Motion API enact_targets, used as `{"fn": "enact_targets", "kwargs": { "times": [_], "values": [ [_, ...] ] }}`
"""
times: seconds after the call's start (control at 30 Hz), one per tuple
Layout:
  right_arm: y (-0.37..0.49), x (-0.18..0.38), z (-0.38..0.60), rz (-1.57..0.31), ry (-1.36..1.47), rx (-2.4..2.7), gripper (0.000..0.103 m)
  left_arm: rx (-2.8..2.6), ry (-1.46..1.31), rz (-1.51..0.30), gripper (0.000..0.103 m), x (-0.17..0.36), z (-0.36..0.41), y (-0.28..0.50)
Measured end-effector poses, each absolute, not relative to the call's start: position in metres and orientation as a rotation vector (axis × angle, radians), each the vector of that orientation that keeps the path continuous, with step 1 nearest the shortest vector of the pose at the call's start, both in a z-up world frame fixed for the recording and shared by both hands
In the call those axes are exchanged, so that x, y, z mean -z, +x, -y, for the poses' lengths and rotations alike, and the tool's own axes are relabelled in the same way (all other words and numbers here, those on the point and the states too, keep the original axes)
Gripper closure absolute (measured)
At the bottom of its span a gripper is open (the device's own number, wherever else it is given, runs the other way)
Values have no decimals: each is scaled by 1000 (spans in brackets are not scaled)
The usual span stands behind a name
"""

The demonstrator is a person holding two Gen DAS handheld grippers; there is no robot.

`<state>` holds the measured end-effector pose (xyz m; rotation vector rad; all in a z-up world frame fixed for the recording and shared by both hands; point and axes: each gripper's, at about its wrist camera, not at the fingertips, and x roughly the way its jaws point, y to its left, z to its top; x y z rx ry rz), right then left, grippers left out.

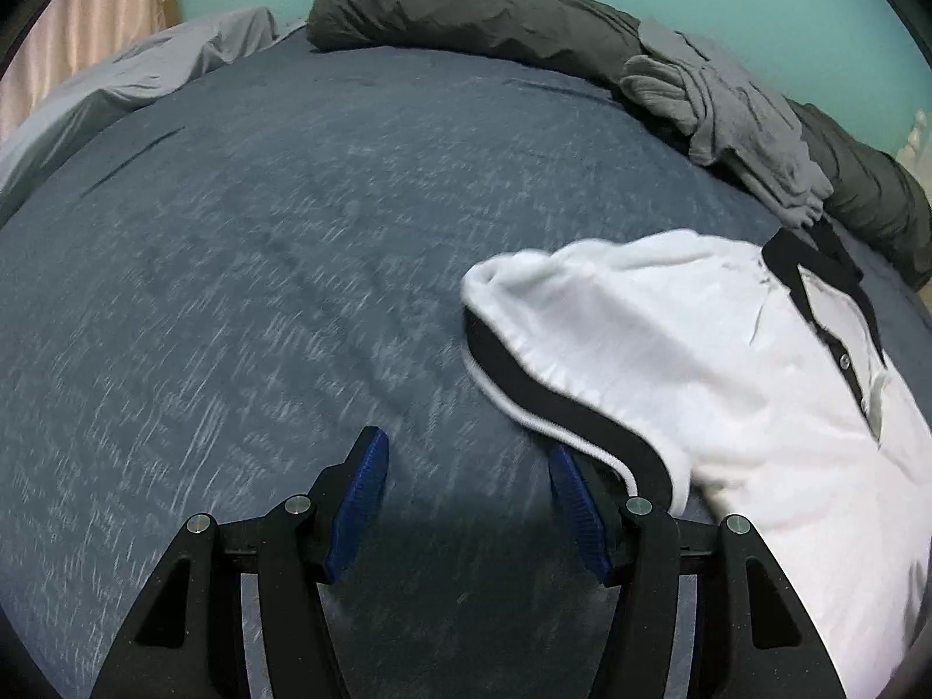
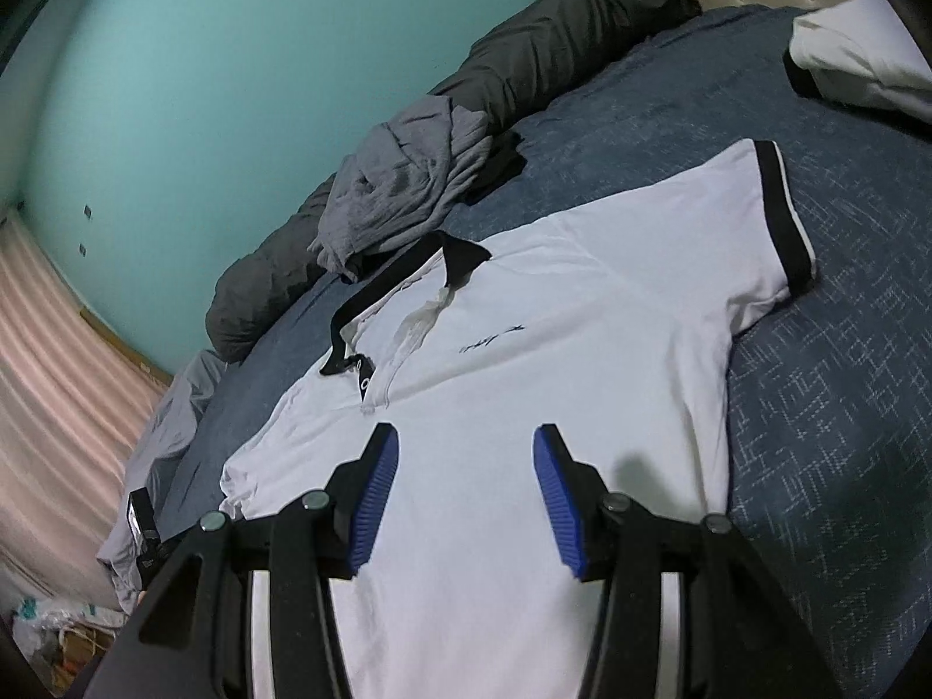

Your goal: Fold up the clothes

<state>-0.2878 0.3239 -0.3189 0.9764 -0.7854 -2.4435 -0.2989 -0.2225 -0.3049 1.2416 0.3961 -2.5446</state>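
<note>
A white polo shirt (image 2: 553, 320) with a black collar (image 2: 396, 285) and black sleeve cuffs lies face up on the blue bedspread (image 2: 844, 408). My right gripper (image 2: 466, 434) hovers open over the shirt's chest, with nothing between its blue pads. In the left wrist view the shirt (image 1: 728, 361) lies to the right, its near sleeve bunched up with the black cuff (image 1: 559, 408) curling toward me. My left gripper (image 1: 466, 445) is open over bare bedspread (image 1: 262, 262). Its right finger (image 1: 574, 507) sits just beside that cuff, and whether they touch is unclear.
A crumpled grey garment (image 2: 402, 186) rests against a long dark grey roll (image 2: 553, 46) along the teal wall. Another white piece with black trim (image 2: 862, 64) lies near the headboard. A light grey sheet (image 1: 145, 70) hangs off the bed's far left, by a pink curtain (image 2: 52, 378).
</note>
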Motion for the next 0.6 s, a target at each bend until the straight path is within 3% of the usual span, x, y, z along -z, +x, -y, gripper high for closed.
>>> {"fn": "enact_targets", "kwargs": {
  "times": [0.23, 0.43, 0.5, 0.57, 0.6],
  "values": [
    [-289, 314, -327, 814, 951, 2436, 54, 2580, 1290, -333, 41, 296, 199, -340],
    [-292, 317, -334, 873, 956, 2431, 54, 2606, 1344, -429, 43, 300, 194, -358],
    [-292, 318, -335, 890, 961, 2424, 53, 2615, 1349, -490, 52, 300, 195, -359],
    [-292, 319, -336, 896, 964, 2419, 53, 2624, 1349, -539, 67, 299, 196, -360],
    [-292, 318, -336, 899, 964, 2417, 53, 2627, 1350, -563, 80, 299, 196, -361]
  ]
}}
